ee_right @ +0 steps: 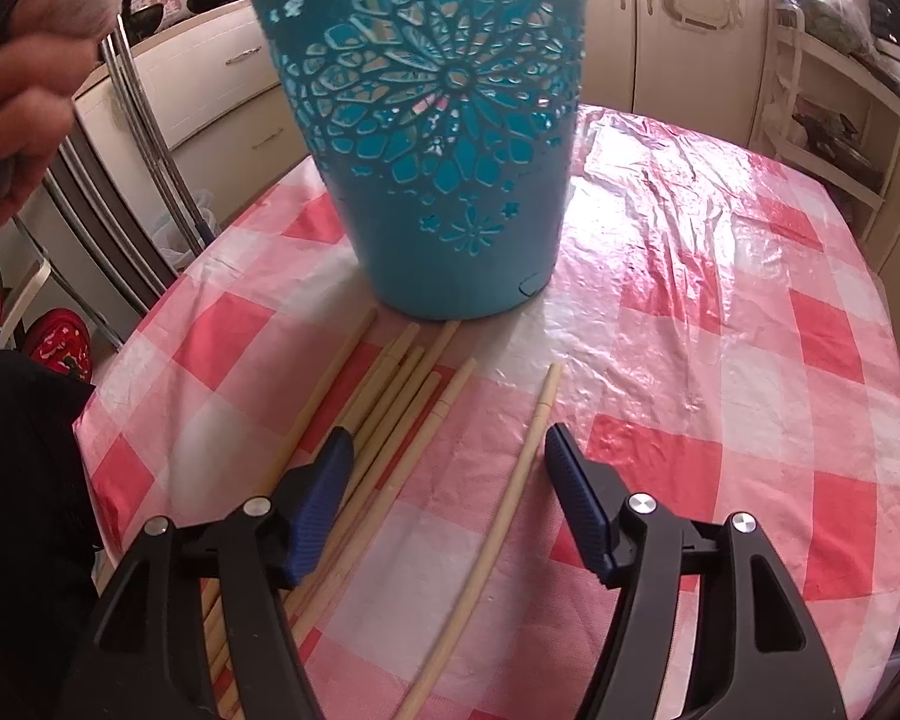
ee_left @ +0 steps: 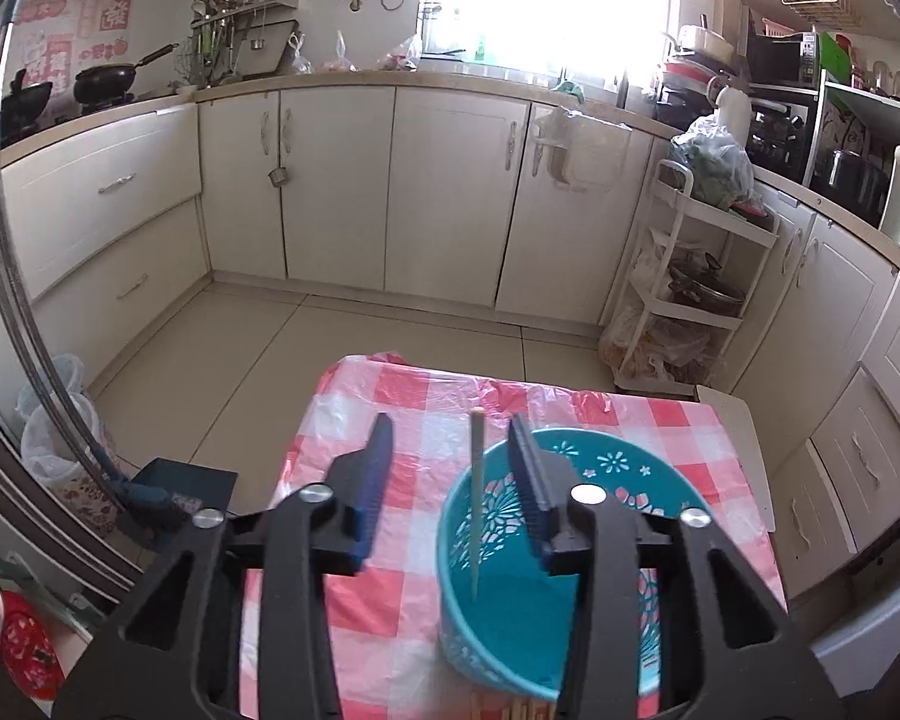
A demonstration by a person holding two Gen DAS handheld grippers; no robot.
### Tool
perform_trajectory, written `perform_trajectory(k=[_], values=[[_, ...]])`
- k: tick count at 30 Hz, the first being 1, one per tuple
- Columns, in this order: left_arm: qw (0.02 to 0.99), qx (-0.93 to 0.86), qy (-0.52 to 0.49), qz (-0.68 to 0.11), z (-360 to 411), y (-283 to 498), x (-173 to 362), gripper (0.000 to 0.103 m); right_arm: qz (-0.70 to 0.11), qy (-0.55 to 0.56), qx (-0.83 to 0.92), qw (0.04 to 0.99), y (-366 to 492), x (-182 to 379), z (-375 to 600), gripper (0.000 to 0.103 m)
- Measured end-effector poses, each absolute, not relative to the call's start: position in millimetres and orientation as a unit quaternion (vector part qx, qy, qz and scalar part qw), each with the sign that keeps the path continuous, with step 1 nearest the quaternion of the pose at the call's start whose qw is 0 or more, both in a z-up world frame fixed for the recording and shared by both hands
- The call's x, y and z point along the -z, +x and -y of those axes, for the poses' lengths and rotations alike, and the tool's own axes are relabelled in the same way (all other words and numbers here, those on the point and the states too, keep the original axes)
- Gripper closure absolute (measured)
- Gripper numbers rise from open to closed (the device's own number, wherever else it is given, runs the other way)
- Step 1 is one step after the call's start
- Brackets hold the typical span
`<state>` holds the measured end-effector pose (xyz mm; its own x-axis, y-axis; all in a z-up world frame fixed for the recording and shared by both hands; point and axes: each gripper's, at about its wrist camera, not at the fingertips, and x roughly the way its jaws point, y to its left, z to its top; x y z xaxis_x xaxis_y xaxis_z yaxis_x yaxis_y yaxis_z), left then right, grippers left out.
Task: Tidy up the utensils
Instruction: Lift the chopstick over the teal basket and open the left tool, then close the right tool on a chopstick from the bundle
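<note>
Left wrist view: your left gripper [ee_left: 450,438] hangs over the near rim of the holder [ee_left: 513,618], jaws spread. One chopstick [ee_left: 477,504] stands between them, touching neither pad, its lower end already down inside the holder and its top poking above the rim. I read that as a drop just made: this stick is in, and the left hand's part of the step is done. The holder stands on the bench [ee_left: 390,630], near its front edge, with more stick ends just showing in front of its base.

Right wrist view: your right gripper [ee_right: 447,450] points down at the bench [ee_right: 720,360] in front of the holder [ee_right: 444,138], jaws spread and holding nothing. A single chopstick [ee_right: 510,510] lies between them, apart from both pads, running from near the holder's base back toward you. A bundle [ee_right: 384,414] of sticks lies flat just left of it, partly under the left jaw, their far ends close to the holder's foot. A hand [ee_right: 24,78] shows at the upper left, blurred.

So the sorting is early: one stick in the holder, most of them on the bench. Next, lower the right jaws around the lone stick, well clear of the bundle, and close squarely on it. It is thin and round, so expect it to roll or pivot if you catch it off-centre.
</note>
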<state>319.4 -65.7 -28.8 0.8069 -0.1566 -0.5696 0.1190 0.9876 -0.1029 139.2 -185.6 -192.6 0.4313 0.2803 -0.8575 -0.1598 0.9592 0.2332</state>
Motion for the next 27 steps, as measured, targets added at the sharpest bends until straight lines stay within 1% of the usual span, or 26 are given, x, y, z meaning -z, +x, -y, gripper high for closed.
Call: perform_trajectory(k=[1, 2, 3, 5, 6, 11, 14, 16, 18, 23, 24, 25, 26, 27], values=[[0.953, 0.066, -0.032, -0.294, 59, 312, 25, 0.046, -0.520, 0.076, -0.128, 0.841, 138, 192, 192, 0.039], [0.956, 0.060, -0.035, -0.285, 49, 303, 23, 0.039, -0.521, 0.090, -0.124, 0.839, 136, 192, 198, 0.039], [0.958, 0.055, -0.038, -0.279, 41, 296, 21, 0.031, -0.522, 0.096, -0.118, 0.839, 135, 192, 202, 0.043], [0.961, 0.037, -0.049, -0.268, 21, 282, 23, 0.023, -0.523, 0.090, -0.107, 0.841, 133, 191, 206, 0.051], [0.962, 0.028, -0.055, -0.266, 12, 277, 27, 0.021, -0.523, 0.084, -0.103, 0.842, 132, 191, 205, 0.054], [0.952, -0.001, -0.084, -0.295, -31, 270, 61, 0.021, -0.527, 0.031, -0.082, 0.846, 132, 190, 191, 0.054], [0.942, -0.017, -0.100, -0.319, -50, 272, 83, 0.021, -0.529, 0.043, -0.068, 0.845, 133, 190, 194, 0.059], [0.933, -0.014, -0.124, -0.336, -60, 276, 91, 0.021, -0.531, 0.045, -0.056, 0.844, 135, 190, 196, 0.065], [0.933, -0.016, -0.124, -0.338, -64, 279, 95, 0.021, -0.533, 0.036, -0.044, 0.844, 137, 190, 197, 0.071], [0.928, -0.012, -0.114, -0.354, -55, 285, 103, 0.020, -0.540, 0.011, -0.025, 0.841, 144, 191, 191, 0.074], [0.927, -0.011, -0.112, -0.358, -54, 286, 105, 0.020, -0.544, 0.008, -0.027, 0.839, 145, 191, 190, 0.079], [0.925, -0.010, -0.112, -0.362, -54, 287, 107, 0.020, -0.549, 0.005, -0.032, 0.835, 146, 190, 188, 0.082], [0.925, -0.008, -0.113, -0.364, -52, 287, 108, 0.020, -0.553, 0.006, -0.037, 0.833, 147, 190, 186, 0.089], [0.924, -0.006, -0.111, -0.366, -51, 287, 109, 0.020, -0.556, 0.009, -0.043, 0.830, 146, 190, 185, 0.093]])
